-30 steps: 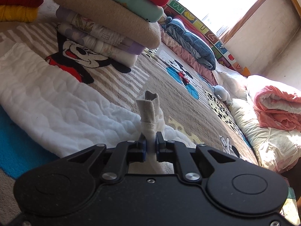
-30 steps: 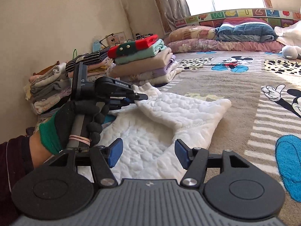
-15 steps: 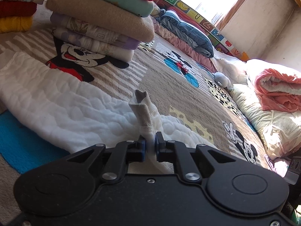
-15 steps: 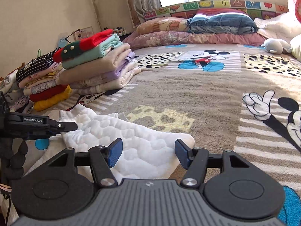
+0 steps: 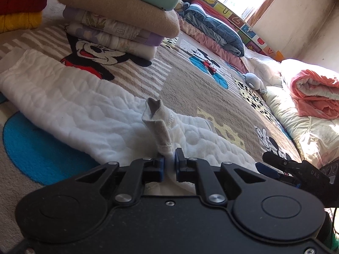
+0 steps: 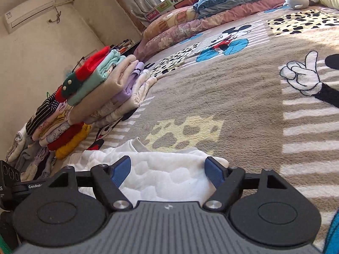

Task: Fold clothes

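The left claw (image 5: 168, 165) is pinching a ribbed cuff (image 5: 157, 124) of the white quilted garment (image 5: 70, 97), and its two fingers are pressing together on the cloth. The cuff is standing up from the fingers, a little tilted. The garment is lying spread on the cartoon-print blanket (image 5: 190, 89) that is covering the bed, with one long part stretching away to the left. The right claw (image 6: 167, 170) is hovering low over another part of the same garment (image 6: 165, 175), with its blue pads (image 6: 121, 169) standing wide apart and gripping nothing. A stack of folded clothes (image 6: 106, 89) is sitting on the blanket beyond the garment, near it but not touching. Pillows (image 6: 190, 27) are lying at the far edge.
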